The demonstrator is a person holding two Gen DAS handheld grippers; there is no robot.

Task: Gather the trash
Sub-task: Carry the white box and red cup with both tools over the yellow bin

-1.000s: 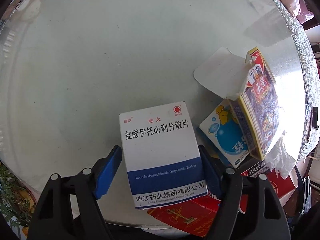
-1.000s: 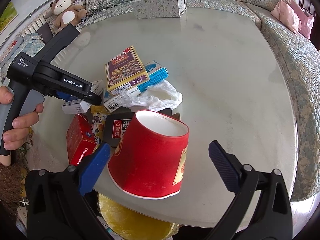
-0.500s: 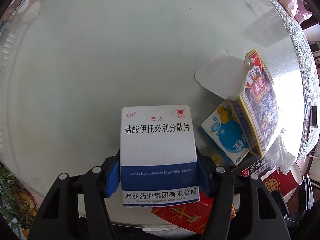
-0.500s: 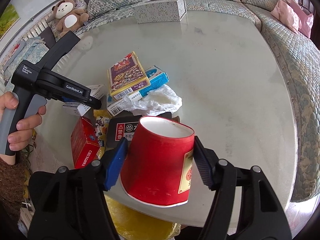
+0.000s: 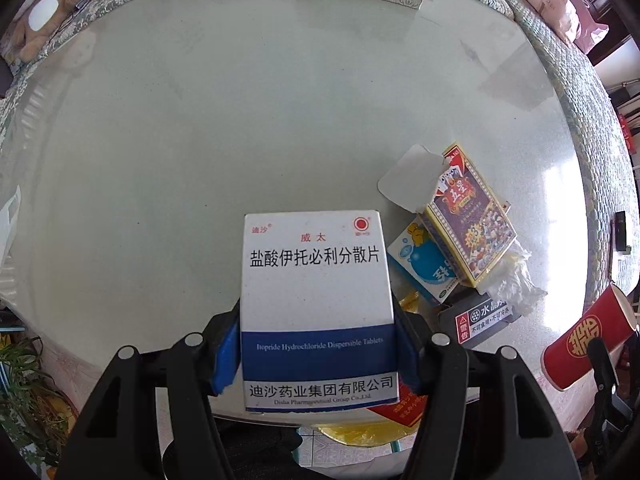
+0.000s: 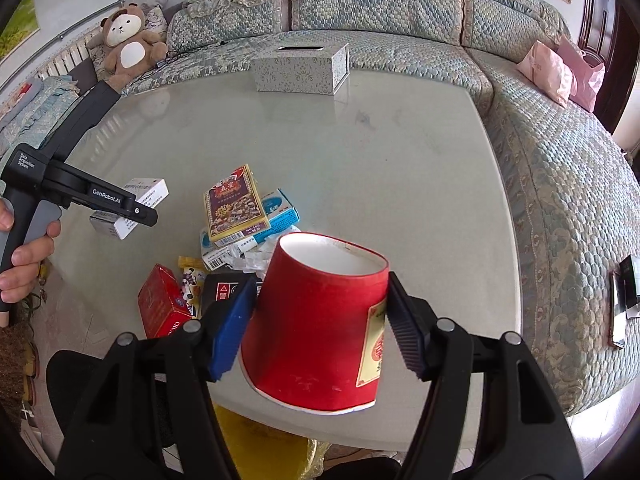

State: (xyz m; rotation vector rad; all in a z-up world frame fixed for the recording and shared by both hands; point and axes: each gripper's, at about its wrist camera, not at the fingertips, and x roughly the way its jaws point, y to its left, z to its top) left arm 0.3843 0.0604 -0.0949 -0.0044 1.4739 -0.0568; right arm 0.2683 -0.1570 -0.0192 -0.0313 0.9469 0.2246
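Observation:
My left gripper [image 5: 316, 344] is shut on a white and blue medicine box [image 5: 316, 280] and holds it above the table's near edge; it also shows in the right wrist view [image 6: 136, 208]. My right gripper [image 6: 320, 320] is shut on a red paper cup [image 6: 320, 320], squeezing its rim oval, lifted off the table. The cup shows at the right edge of the left wrist view [image 5: 588, 344]. A trash pile stays on the table: a playing-card box [image 6: 234, 204], a blue and white box [image 6: 276, 212], crumpled tissue [image 5: 516, 280], a red box [image 6: 164, 304] and a black packet [image 6: 224, 288].
A patterned tissue box [image 6: 300, 68] stands at the far edge of the round glass table [image 6: 400, 168]. A sofa [image 6: 560, 168] with a teddy bear [image 6: 124, 44] and pink bags [image 6: 560, 68] wraps around it. A yellow bag [image 6: 256, 448] lies below the near edge.
Both grippers closed, the left on the medicine box and the right on the red cup, then lifted them off the table. The cup's rim is now squeezed.

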